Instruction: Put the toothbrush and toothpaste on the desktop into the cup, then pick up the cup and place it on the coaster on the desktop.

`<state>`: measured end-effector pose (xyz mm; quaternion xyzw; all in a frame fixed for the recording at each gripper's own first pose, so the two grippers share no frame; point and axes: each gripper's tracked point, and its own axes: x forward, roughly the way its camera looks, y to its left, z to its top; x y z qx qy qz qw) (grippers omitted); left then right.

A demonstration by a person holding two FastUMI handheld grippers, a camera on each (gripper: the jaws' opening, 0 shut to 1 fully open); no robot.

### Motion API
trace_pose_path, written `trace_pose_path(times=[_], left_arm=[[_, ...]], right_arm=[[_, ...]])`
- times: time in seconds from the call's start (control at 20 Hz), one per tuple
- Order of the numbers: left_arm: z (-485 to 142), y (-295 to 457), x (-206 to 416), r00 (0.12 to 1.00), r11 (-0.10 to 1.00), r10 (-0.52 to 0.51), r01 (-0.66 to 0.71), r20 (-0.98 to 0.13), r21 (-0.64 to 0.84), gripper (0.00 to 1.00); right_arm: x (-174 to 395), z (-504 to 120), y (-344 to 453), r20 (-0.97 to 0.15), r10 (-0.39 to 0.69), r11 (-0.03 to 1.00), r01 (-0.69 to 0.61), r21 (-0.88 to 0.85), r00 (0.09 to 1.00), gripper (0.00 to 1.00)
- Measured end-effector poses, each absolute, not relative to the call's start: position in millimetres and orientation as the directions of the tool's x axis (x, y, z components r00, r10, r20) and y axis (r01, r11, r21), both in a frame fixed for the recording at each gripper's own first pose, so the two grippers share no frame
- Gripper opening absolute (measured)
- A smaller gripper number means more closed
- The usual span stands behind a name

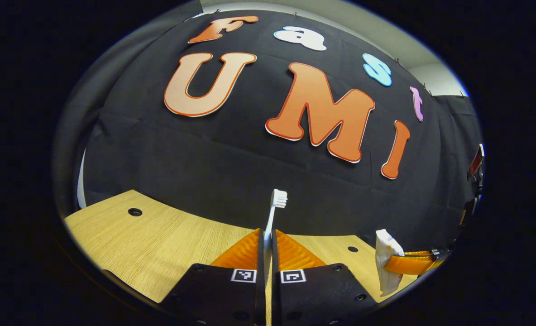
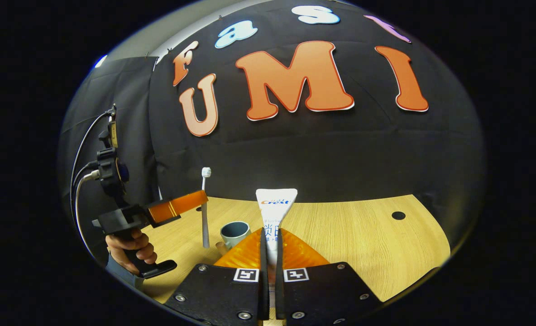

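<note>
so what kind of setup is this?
Probably a staged data-collection booth, not a real bathroom: black cloth backdrop, light wooden desktop with drilled holes, and hand-held tongs gripping a white toothpaste tube, with a grey-blue cup nearby.

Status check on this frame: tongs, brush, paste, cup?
Left tongs shut on white toothbrush, upright. Right tongs shut on white toothpaste tube. Grey cup on wooden desktop, unobstructed.

Both tools [image 1: 268,244] [image 2: 270,242] clamped, raised upright.

cup [image 2: 234,232] on desktop [image 2: 363,240], toothbrush [image 2: 204,208] apparently just left, toothpaste [image 2: 275,213] right
</note>
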<state>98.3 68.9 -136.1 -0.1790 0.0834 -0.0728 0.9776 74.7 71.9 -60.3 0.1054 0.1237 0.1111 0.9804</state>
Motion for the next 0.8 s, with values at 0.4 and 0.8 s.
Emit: trace_pose_path(times=[0.4,0.8], left_arm=[[-155.0,71.6,151.7,0.978,0.914,-0.164,0.101,-0.130,-0.393,0.05],[-215.5,67.3,178.7,0.955,0.929,-0.157,0.056,-0.253,-0.365,0.05]], right_arm=[[93.6,-74.7,57.3,-0.244,0.202,0.956,-0.136,0.260,0.949,0.05],[112.8,-89.0,53.7,-0.274,0.196,0.954,-0.119,0.275,0.942,0.05]])
